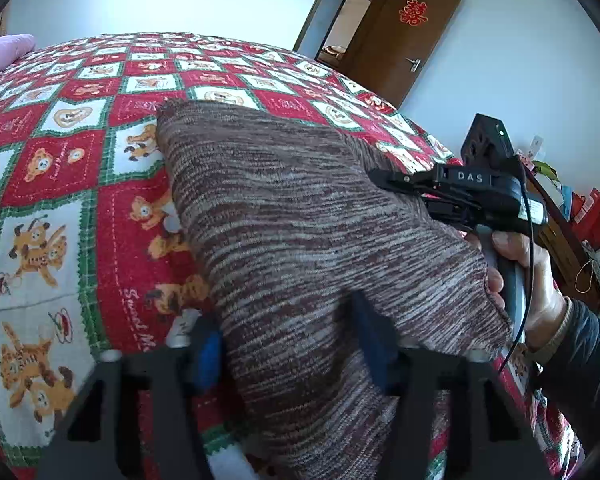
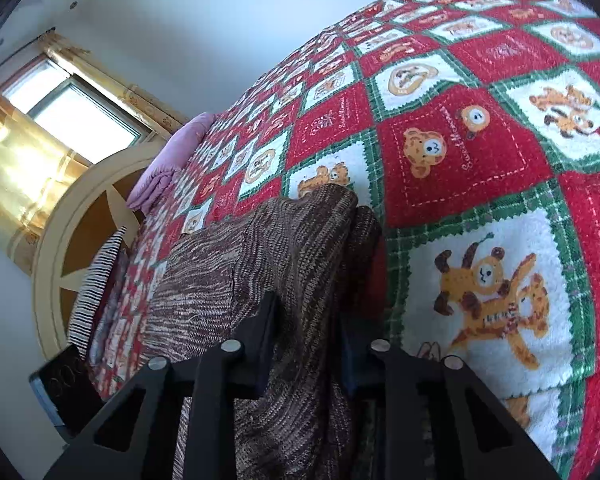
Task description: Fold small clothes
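Observation:
A brown and beige striped knit garment (image 1: pixel 300 216) is stretched above the red, white and green bear-patterned bedspread (image 1: pixel 60 152). My left gripper (image 1: pixel 288 344) is shut on its near edge, the cloth pinched between the blue pads. My right gripper (image 1: pixel 384 178) shows in the left wrist view at the garment's right edge, held by a hand. In the right wrist view my right gripper (image 2: pixel 306 340) is shut on a bunched fold of the same garment (image 2: pixel 260 248), which drapes over the bedspread (image 2: pixel 480 160).
A pink pillow (image 2: pixel 172 160) and a striped cloth (image 2: pixel 96 280) lie near the cream headboard (image 2: pixel 60 248). A window with yellow curtains (image 2: pixel 16 168) is behind it. A brown door (image 1: pixel 404 32) stands open beyond the bed. A cluttered wooden shelf (image 1: pixel 568 240) stands at right.

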Tool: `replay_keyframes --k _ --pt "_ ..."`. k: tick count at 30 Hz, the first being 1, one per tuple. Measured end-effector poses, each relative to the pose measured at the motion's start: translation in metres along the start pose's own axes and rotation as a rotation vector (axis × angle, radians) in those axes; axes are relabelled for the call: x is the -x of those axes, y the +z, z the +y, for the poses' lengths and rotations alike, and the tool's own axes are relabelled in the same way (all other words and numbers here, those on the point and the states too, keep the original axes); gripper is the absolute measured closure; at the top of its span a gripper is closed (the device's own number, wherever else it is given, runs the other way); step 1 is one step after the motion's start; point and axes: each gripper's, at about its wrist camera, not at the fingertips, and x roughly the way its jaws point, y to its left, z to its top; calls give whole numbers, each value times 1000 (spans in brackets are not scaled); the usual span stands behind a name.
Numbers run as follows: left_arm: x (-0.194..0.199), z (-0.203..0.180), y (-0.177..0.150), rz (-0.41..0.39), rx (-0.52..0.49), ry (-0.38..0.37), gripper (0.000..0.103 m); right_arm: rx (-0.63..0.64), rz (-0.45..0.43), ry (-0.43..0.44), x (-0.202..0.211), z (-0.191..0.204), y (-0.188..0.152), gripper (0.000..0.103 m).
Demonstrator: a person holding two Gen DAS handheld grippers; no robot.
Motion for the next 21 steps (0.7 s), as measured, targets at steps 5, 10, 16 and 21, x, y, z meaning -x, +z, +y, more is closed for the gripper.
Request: replay_keyframes --k 5,10,16,21 --pt "19 -3 2 -4 19 32 77 -6 -48 24 17 19 -6 84" --pt "52 -18 1 -38 -23 54 78 18 -75 63 31 48 -17 85" --pt "94 -24 -12 -63 -77 113 78 67 -73 102 38 88 -35 86" --pt "126 -15 -28 -83 -50 129 78 97 -46 147 34 120 -55 86"
